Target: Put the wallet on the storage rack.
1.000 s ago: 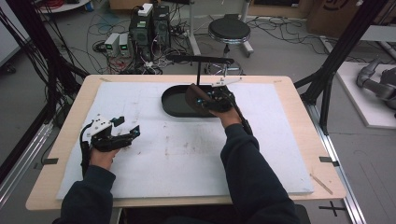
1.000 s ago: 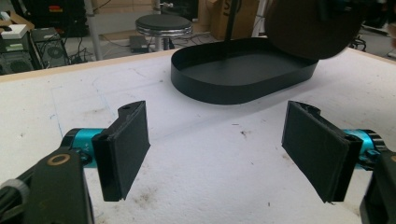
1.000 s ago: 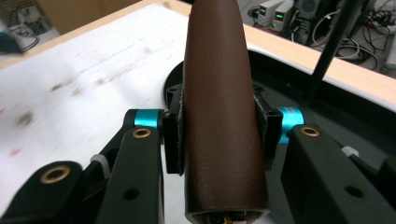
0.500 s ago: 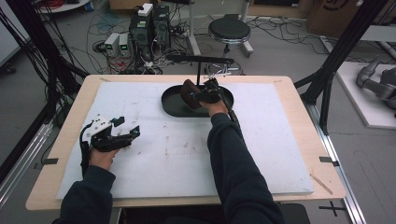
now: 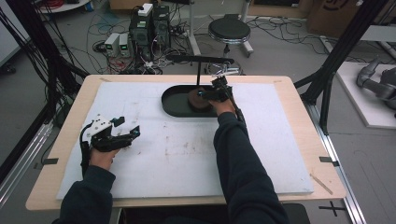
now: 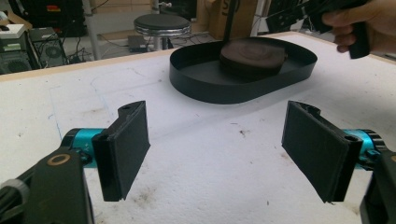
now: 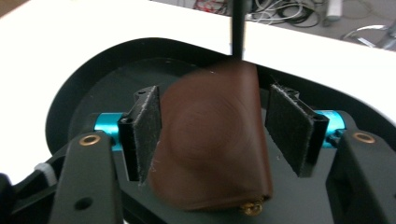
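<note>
Right tongs (image 7: 212, 123) stood open astride the brown leather pouch (image 7: 215, 140) in the black tray (image 5: 173, 106); left tongs (image 6: 219, 149) open, empty. Pouch judged soft, light; grip mid-body.

Dark navy sleeves (image 5: 243, 172) (black claws (image 6: 215, 149), teal fittings).

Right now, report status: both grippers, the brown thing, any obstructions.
Left gripper open, idle on white mat. Right gripper open astride brown leather pouch in black oval tray. Black post stands close behind.
</note>
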Demonstrator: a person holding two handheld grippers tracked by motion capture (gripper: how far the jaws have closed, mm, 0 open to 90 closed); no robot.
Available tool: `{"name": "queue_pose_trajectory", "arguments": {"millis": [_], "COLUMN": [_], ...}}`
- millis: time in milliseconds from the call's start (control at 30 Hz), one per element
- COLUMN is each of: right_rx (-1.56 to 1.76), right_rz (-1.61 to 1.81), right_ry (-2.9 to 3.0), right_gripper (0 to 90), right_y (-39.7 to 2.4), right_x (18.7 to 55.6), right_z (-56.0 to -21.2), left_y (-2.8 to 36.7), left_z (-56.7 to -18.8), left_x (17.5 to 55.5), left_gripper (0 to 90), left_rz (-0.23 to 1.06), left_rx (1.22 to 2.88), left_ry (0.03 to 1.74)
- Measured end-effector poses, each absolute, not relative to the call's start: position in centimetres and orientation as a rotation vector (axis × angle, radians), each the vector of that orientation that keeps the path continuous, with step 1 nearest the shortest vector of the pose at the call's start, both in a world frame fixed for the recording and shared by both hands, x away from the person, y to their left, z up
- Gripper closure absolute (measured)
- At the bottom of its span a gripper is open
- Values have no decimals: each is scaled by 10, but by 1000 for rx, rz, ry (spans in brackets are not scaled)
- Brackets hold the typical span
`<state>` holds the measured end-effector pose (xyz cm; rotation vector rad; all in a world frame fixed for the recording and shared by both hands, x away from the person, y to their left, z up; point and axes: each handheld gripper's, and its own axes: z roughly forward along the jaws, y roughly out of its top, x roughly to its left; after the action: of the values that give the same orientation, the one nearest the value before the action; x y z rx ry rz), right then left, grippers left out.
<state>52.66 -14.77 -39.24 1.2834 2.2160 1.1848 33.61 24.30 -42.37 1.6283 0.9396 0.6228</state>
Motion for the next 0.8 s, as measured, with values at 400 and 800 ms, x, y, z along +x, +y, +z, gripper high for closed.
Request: {"name": "queue_pose_trajectory", "arguments": {"millis": [400,800], "right_rx": [1078,988], "right_rz": [1181,1179], "right_ry": [2218,2149], "right_gripper": [276,211], "right_y": [-210,-271], "right_x": [465,388], "right_z": [-362,-368], "left_y": [241,233], "left_z": [-425,-420], "left_x": [339,343], "left_gripper": [212,180], "left_rz": [591,602], "left_rx": [1610,1605], "left_ry": [949,916]}}
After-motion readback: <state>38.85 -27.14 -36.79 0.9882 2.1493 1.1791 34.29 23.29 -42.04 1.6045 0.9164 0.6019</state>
